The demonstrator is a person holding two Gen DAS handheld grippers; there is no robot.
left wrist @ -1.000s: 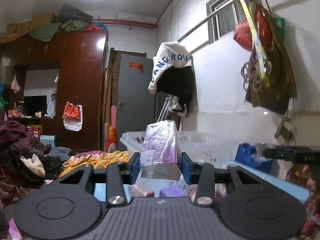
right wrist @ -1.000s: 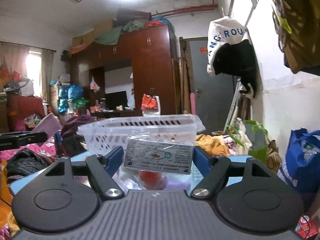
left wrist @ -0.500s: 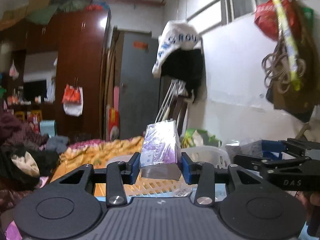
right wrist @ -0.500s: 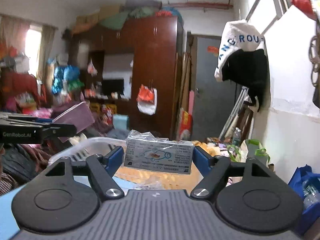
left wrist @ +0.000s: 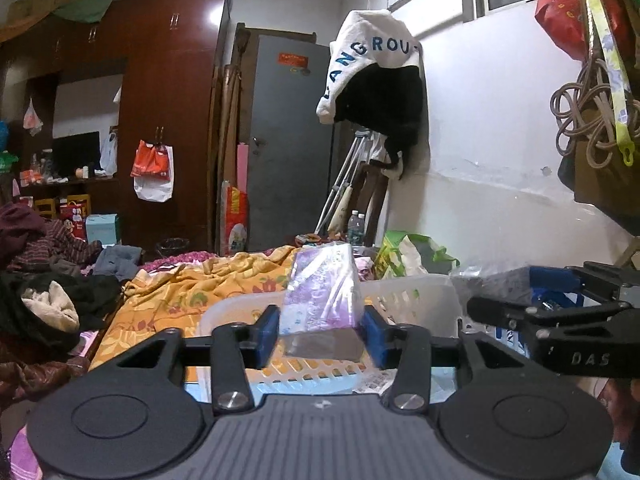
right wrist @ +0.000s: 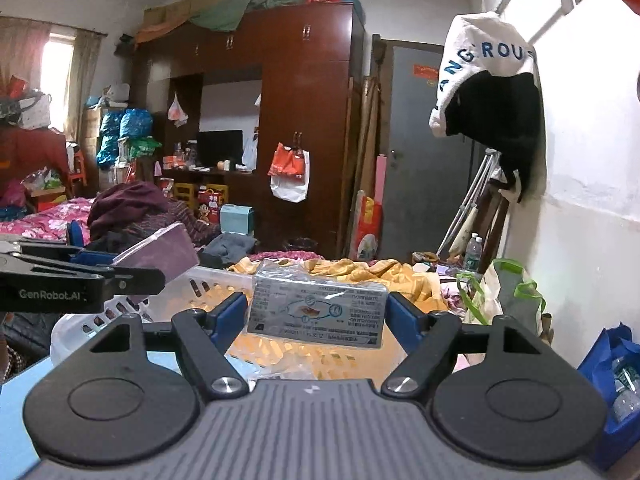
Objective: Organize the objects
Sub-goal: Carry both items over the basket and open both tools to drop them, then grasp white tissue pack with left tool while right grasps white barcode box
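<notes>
My left gripper (left wrist: 322,330) is shut on a purple plastic packet (left wrist: 322,294) and holds it upright above the near rim of a white slatted basket (left wrist: 408,296). My right gripper (right wrist: 316,314) is shut on a clear packet with a grey printed label (right wrist: 318,312), held over the same basket (right wrist: 188,294). The right gripper also shows in the left wrist view (left wrist: 560,312), and the left gripper with its purple packet (right wrist: 160,248) shows at the left of the right wrist view.
The basket stands on a light blue surface (right wrist: 16,384). Behind it lie an orange blanket (left wrist: 192,288) and piled clothes (left wrist: 44,280). A white wall (left wrist: 500,160) with hanging bags (left wrist: 592,120) is at the right; a blue bag (right wrist: 616,368) sits below it.
Both grippers have risen and tilted down, still shut on their packets. The basket has dropped lower in both views, and each gripper has come closer to the other.
</notes>
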